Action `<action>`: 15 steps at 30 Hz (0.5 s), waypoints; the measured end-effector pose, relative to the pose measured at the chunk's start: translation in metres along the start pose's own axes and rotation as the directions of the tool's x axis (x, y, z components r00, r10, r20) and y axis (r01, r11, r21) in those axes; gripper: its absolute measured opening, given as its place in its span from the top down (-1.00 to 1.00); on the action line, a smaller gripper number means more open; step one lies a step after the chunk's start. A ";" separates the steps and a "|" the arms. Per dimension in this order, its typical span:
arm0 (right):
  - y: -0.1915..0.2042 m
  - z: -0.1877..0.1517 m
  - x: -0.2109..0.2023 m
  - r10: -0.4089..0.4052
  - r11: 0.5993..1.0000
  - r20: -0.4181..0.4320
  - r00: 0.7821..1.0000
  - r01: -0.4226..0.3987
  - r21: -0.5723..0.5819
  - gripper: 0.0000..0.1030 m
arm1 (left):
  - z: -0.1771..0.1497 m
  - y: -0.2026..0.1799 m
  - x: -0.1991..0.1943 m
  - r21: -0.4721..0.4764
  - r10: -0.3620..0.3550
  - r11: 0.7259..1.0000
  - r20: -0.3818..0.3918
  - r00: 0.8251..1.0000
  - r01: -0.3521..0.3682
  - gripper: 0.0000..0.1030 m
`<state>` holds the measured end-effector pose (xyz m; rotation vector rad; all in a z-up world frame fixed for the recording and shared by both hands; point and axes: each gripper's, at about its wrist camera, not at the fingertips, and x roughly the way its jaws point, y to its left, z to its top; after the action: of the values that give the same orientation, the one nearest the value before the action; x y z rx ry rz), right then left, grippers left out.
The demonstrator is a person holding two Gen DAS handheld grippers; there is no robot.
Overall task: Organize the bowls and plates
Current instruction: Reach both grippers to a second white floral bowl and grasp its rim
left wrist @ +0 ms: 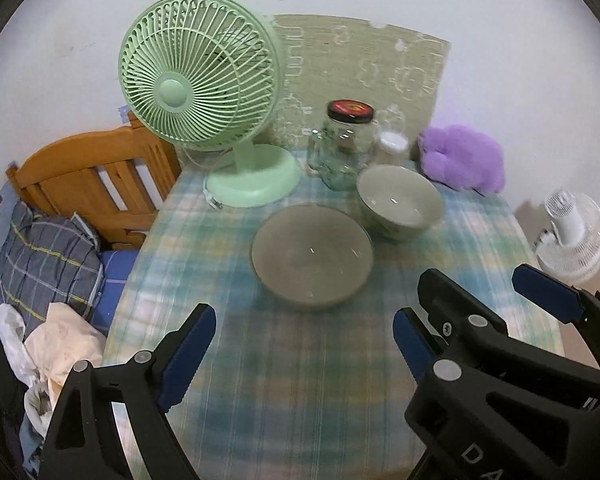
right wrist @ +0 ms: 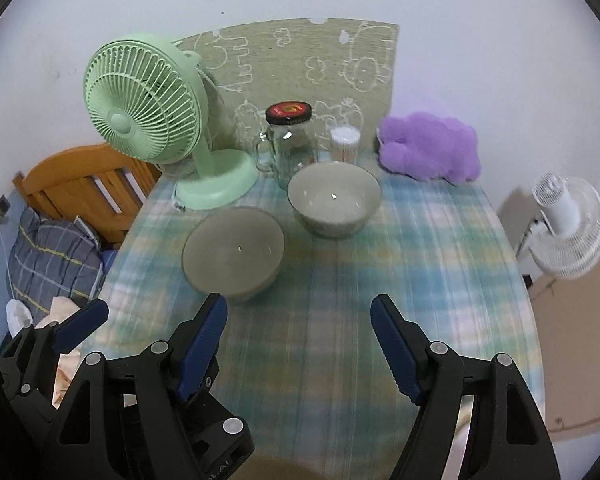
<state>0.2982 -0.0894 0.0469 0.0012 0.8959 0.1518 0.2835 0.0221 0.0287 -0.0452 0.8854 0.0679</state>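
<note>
Two grey-green bowls stand apart on the plaid tablecloth. The wider, shallower bowl [left wrist: 311, 256] [right wrist: 233, 253] is nearer and to the left. The deeper bowl [left wrist: 399, 201] [right wrist: 334, 198] stands behind it to the right. My left gripper [left wrist: 304, 352] is open and empty, hovering over the cloth just short of the wide bowl; it also shows at the left of the right wrist view [right wrist: 156, 320]. My right gripper [right wrist: 300, 346] is open and empty beside it, in front of both bowls; it also shows at the right of the left wrist view [left wrist: 476, 304].
A green desk fan [left wrist: 204, 92] [right wrist: 148, 108], a glass jar mug with a black lid [left wrist: 346, 142] [right wrist: 290, 140], a small clear cup [right wrist: 345, 142] and a purple plush [left wrist: 462, 158] [right wrist: 430, 146] line the table's back. A wooden bed headboard [left wrist: 92, 176] is left, a white fan [right wrist: 568, 228] right.
</note>
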 end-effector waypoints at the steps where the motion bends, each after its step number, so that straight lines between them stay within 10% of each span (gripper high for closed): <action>1: -0.001 0.005 0.005 0.005 1.000 0.002 1.000 -0.005 -0.004 -0.50 | 0.005 0.000 0.005 -0.010 0.018 1.000 -0.002 1.000 -0.018 -0.78; 15: 0.004 0.057 0.088 0.075 0.993 -0.028 0.997 -0.077 -0.084 -0.50 | 0.045 0.011 0.073 -0.096 0.155 0.983 -0.026 0.988 -0.157 -0.70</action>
<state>0.3961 -0.0704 0.0137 -0.0460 0.9144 0.2617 0.3630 0.0392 0.0006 -0.0682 0.9026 0.2578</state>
